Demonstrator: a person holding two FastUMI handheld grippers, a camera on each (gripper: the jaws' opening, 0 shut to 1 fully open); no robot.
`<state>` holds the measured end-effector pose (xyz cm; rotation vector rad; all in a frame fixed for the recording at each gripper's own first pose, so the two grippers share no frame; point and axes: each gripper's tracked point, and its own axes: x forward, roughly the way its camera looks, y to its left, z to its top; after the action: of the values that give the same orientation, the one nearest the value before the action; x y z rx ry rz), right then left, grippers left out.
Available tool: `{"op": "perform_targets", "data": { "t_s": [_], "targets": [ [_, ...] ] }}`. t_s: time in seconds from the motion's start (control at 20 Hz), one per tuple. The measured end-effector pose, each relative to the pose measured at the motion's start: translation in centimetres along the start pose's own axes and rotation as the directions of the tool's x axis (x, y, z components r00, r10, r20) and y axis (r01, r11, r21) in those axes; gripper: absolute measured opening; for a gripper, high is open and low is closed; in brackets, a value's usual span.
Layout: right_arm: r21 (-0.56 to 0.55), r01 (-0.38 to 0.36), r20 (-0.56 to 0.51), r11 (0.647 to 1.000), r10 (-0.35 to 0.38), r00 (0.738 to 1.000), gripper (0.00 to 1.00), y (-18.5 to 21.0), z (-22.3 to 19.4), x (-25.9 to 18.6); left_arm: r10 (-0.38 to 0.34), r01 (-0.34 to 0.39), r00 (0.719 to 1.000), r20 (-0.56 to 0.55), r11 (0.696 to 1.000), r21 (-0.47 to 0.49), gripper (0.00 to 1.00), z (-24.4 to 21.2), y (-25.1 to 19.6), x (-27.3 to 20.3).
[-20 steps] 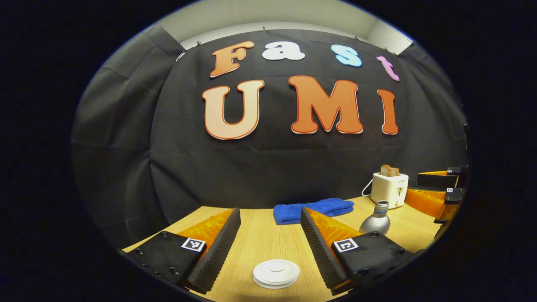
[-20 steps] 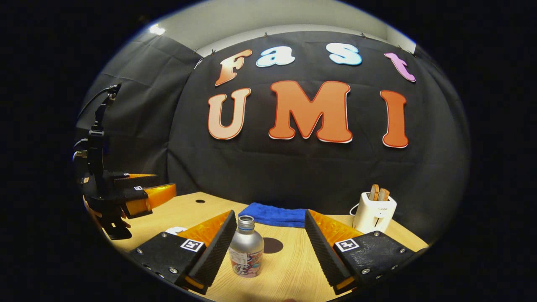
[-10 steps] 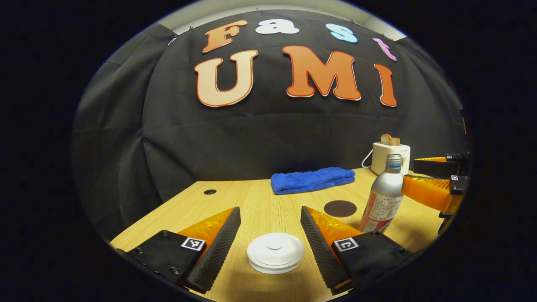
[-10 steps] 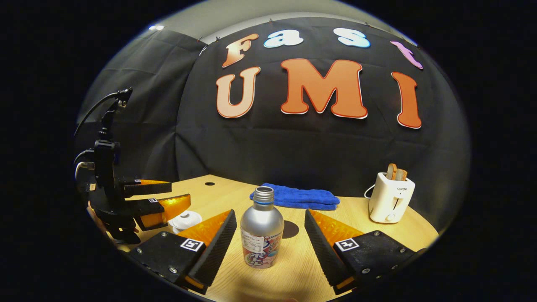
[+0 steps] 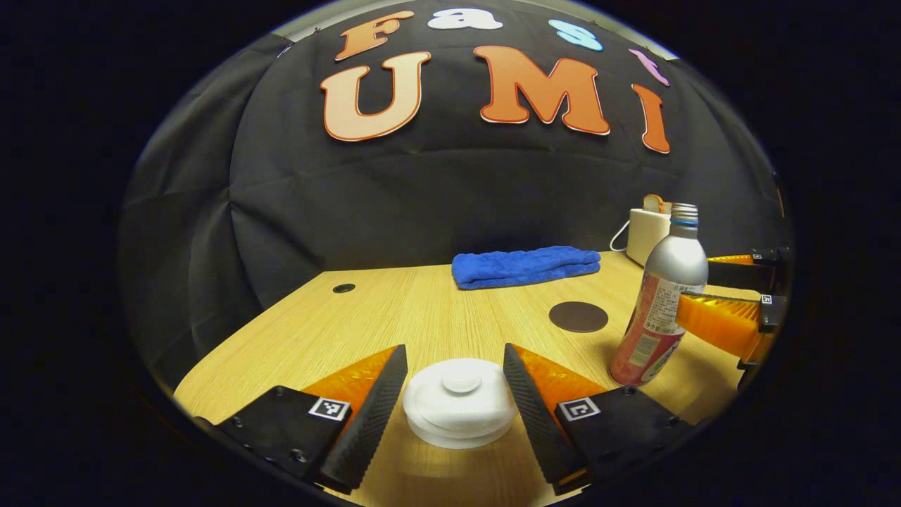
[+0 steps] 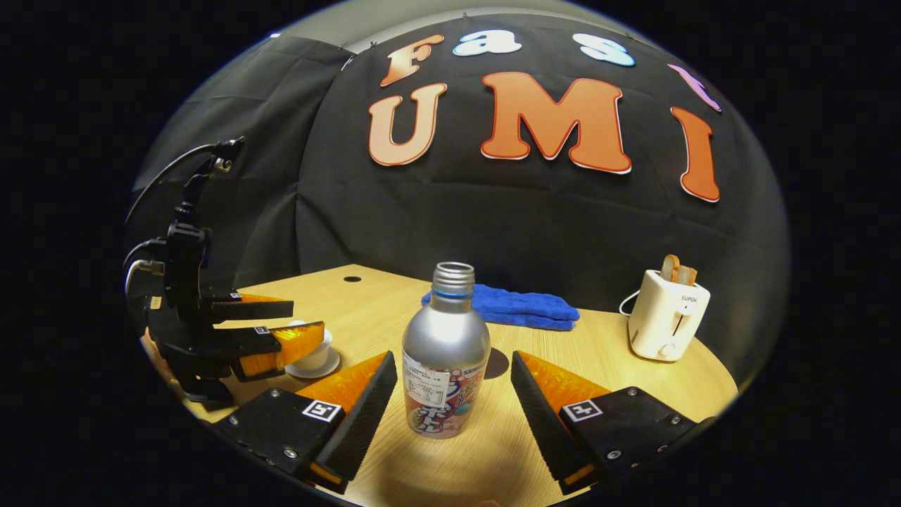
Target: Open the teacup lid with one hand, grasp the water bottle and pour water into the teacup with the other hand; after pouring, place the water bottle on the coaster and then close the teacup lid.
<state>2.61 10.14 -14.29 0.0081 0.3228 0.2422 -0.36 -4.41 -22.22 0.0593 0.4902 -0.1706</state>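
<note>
The white teacup lid (image 5: 459,405), with a round knob on top, sits low between the fingers of my left gripper (image 5: 455,352). That gripper is open, its fingers flanking the lid closely. From the right gripper view, the left gripper (image 6: 271,331) hovers over the white teacup (image 6: 311,357) on its saucer. The silver water bottle (image 6: 445,359), uncapped, stands upright between the fingers of my right gripper (image 6: 454,355), which is open and apart from it. The bottle (image 5: 662,296) also stands at the right of the left gripper view. A dark round coaster (image 5: 578,317) lies on the table behind it.
A folded blue towel (image 5: 524,266) lies at the back of the wooden table (image 5: 394,317). A white toaster (image 6: 667,317) holding bread stands at the back right. A small hole (image 5: 343,288) marks the table's far left.
Both grippers have come down and forward. The lid now sits between the left fingers, and the bottle stands larger and closer between the right fingers. Neither gripper's opening has changed.
</note>
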Motion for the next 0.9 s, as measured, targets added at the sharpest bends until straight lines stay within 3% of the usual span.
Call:
{"op": "perform_targets", "data": {
  "t_s": [0.05,0.1,0.15,0.3,0.35,0.75,0.9],
  "targets": [
    [0.006,-0.004,-0.007,1.0,0.004,1.0,0.98,0.1,-0.2,0.2,-0.002,0.002,1.0,-0.007,1.0,0.002,0.84,-0.1,-0.1,0.1],
    [0.012,-0.009,-0.013,1.0,0.01,1.0,0.98,0.3,-0.5,0.4,-0.001,0.001,1.0,-0.015,1.0,0.008,0.85,-0.2,-0.1,0.2],
    [0.016,-0.012,-0.019,1.0,0.012,1.0,0.98,0.3,-0.7,0.5,0.005,-0.004,1.0,-0.024,1.0,0.016,0.77,-0.5,-0.1,0.2],
    [0.026,-0.014,-0.031,1.0,0.014,0.999,0.98,0.2,-1.1,0.8,0.012,-0.012,1.0,-0.017,0.999,0.031,0.76,0.1,-0.1,0.2],
    [0.028,-0.014,-0.036,1.0,0.015,0.999,0.98,0.2,-1.2,0.9,0.011,-0.01,1.0,-0.019,0.999,0.034,0.66,-0.1,0.0,0.3],
    [0.025,-0.012,-0.058,1.0,0.014,0.998,0.98,0.0,-2.0,1.2,0.011,-0.011,1.0,-0.012,0.999,0.041,0.31,0.6,-0.1,0.4],
    [0.029,-0.016,-0.074,0.999,0.018,0.997,0.98,0.2,-2.4,1.5,0.016,-0.017,1.0,0.02,1.0,0.025,0.31,1.2,0.2,0.1]
  ]
}}
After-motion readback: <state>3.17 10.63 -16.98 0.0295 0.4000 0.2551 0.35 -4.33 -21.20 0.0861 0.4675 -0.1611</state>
